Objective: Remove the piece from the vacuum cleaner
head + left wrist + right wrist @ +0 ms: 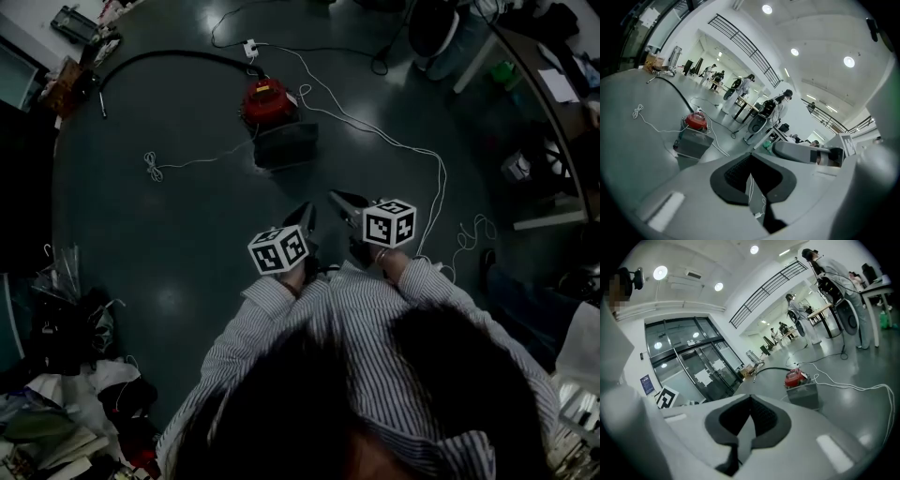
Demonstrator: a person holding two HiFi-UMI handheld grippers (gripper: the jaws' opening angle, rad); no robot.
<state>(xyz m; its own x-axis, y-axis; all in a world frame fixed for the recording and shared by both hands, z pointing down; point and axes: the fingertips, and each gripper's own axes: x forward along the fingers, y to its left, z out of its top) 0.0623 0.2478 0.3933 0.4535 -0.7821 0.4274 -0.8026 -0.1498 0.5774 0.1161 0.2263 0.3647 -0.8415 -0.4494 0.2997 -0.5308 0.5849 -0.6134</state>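
A vacuum cleaner with a red top (pixel 266 100) and a grey metal body (pixel 285 144) stands on the dark floor ahead of me; its black hose (pixel 155 61) curves away to the far left. It also shows in the left gripper view (pixel 695 121) and the right gripper view (pixel 796 378). My left gripper (pixel 307 214) and right gripper (pixel 339 199) are held side by side in front of my chest, well short of the vacuum cleaner. Both are shut with nothing between the pads. The piece to remove cannot be told apart from here.
White cables (pixel 412 150) trail across the floor to the right of the vacuum cleaner and a coiled one (pixel 153 167) lies to its left. Clutter (pixel 66 375) fills the near left. Desks (pixel 544 103) line the right side. People (pixel 745 89) stand at tables far off.
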